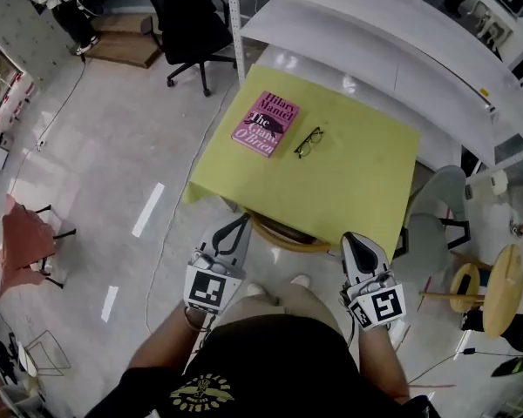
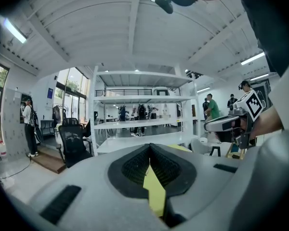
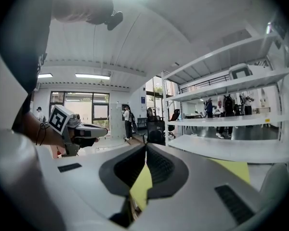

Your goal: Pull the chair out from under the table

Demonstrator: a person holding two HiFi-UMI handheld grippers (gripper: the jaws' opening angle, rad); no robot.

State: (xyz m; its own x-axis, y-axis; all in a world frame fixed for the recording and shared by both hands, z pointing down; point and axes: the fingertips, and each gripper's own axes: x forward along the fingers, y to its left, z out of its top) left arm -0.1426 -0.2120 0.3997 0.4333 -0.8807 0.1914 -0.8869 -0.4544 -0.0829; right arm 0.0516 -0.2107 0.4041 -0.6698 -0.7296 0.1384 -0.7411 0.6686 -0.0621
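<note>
Under the yellow table's [image 1: 357, 190] near edge the wooden chair [image 1: 283, 236] sits fully tucked in, left gripper [image 1: 241, 221] and right gripper [image 1: 352, 239] flanking its curved backrest, both pairs of jaws pressed together on nothing, so the whole pull is yet to come.

Your chair [image 1: 284, 236] is almost wholly hidden beneath the table [image 1: 357, 181]. Only a curved wooden strip of it shows at the table's near edge, so you cannot see its seat or legs. On the table, the smaller print on the book [image 1: 266, 123] is too fine to read. Beyond the table's far left corner, the black office chair [image 1: 188, 26] is cut off by the top edge.
</note>
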